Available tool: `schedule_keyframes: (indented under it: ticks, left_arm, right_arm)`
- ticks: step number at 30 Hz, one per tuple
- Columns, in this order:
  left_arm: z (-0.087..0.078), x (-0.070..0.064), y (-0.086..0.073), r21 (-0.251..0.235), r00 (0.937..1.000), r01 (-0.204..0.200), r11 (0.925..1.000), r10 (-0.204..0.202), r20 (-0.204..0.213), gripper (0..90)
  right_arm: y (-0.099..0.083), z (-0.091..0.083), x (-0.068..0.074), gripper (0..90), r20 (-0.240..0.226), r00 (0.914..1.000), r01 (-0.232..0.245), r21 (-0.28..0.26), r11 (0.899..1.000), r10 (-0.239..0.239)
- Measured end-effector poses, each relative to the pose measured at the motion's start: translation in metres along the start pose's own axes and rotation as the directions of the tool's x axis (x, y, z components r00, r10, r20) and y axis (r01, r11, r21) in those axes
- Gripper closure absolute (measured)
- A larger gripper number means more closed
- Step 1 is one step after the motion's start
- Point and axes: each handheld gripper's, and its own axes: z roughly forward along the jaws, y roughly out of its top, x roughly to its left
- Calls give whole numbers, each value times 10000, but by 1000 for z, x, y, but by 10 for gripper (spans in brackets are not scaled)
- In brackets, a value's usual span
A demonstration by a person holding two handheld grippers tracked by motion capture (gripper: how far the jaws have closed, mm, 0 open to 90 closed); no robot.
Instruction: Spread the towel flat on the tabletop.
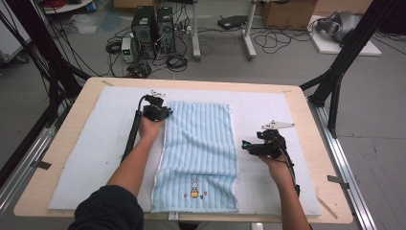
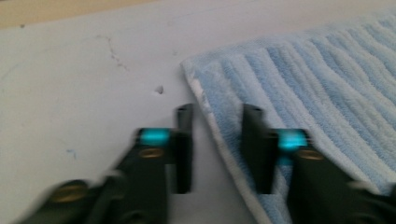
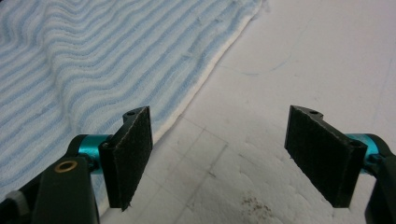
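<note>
A light blue striped towel [image 1: 201, 143] lies flat and lengthwise on the white mat [image 1: 95, 143], with a small rabbit picture [image 1: 194, 188] near its front edge. My left gripper [image 1: 164, 111] is at the towel's far left corner. In the left gripper view its jaws [image 2: 218, 113] stand apart astride the towel's [image 2: 317, 88] white left hem. My right gripper [image 1: 245, 145] sits at the towel's right edge, about halfway along. Its pads [image 3: 133, 140] are wide open over bare mat [image 3: 261, 84], and the towel's [image 3: 93, 60] hem runs just beside the left pad.
The mat covers most of a wooden table [image 1: 64, 129]. Black frame poles [image 1: 342, 62] rise at both far corners. Beyond the table, computer towers [image 1: 153, 26], cables and boxes stand on the floor. Bare mat lies left and right of the towel.
</note>
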Motion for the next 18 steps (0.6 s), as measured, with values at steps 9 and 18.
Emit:
schedule_keyframes:
  ticks: [9, 18]
  left_arm:
    - [-27, 2, -11, 61, 9919, 466, 9989, -470, 1181, 450]
    - [-36, -12, -25, 518, 9901, -475, 9975, 402, 1344, 656]
  right_arm:
    - [8, 23, 7, 399, 294, 9990, -342, -165, 9993, 347]
    - [26, 56, 21, 530, 300, 9995, 65, 484, 9988, -79]
